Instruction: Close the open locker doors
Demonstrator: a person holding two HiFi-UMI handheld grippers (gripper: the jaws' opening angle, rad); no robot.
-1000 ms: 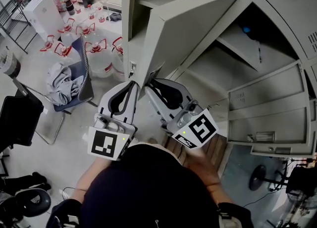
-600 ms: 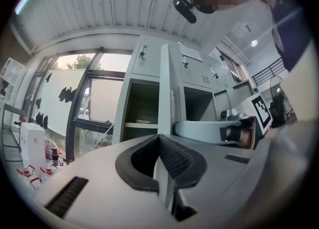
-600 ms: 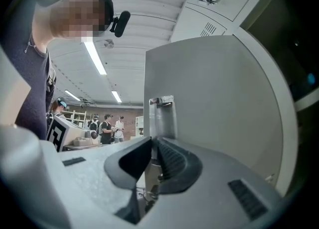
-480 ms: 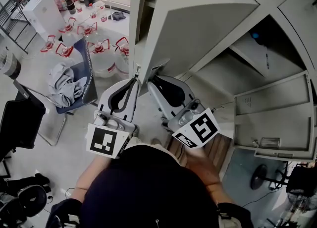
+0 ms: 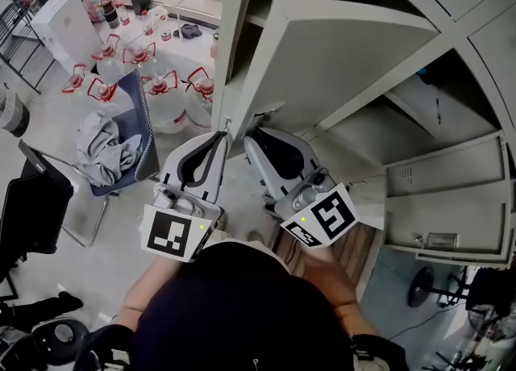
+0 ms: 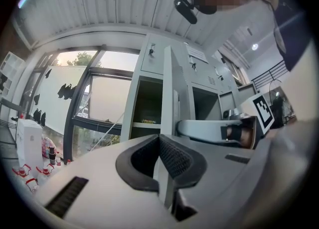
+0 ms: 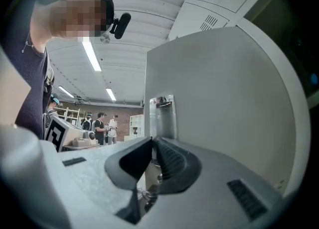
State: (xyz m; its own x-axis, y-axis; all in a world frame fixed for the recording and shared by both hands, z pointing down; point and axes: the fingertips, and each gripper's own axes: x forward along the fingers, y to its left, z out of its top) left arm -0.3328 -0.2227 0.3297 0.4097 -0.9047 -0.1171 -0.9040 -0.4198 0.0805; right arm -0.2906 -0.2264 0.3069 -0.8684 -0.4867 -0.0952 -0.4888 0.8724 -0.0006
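A grey locker door (image 5: 347, 55) stands partly open from the locker bank (image 5: 484, 6), its free edge toward me. My left gripper (image 5: 220, 137) is at the door's lower corner. In the left gripper view the door's edge (image 6: 169, 93) runs straight down into its tips (image 6: 160, 139), which are shut on it. My right gripper (image 5: 248, 139) sits beside it against the door's face (image 7: 229, 103). Its jaws have just been closing and now stand nearly together, with the metal latch plate (image 7: 162, 116) right at the tips (image 7: 153, 141). Whether they pinch the plate is hidden.
Another locker door (image 5: 447, 204) hangs open low on the right. Water jugs with red handles (image 5: 157, 87) stand on the floor to the left of the lockers, next to a chair with grey cloth (image 5: 105, 147). People stand far off in the right gripper view (image 7: 99, 126).
The locker door has swung round and shows more of its broad face. Both grippers stayed at its lower corner and moved along with it.
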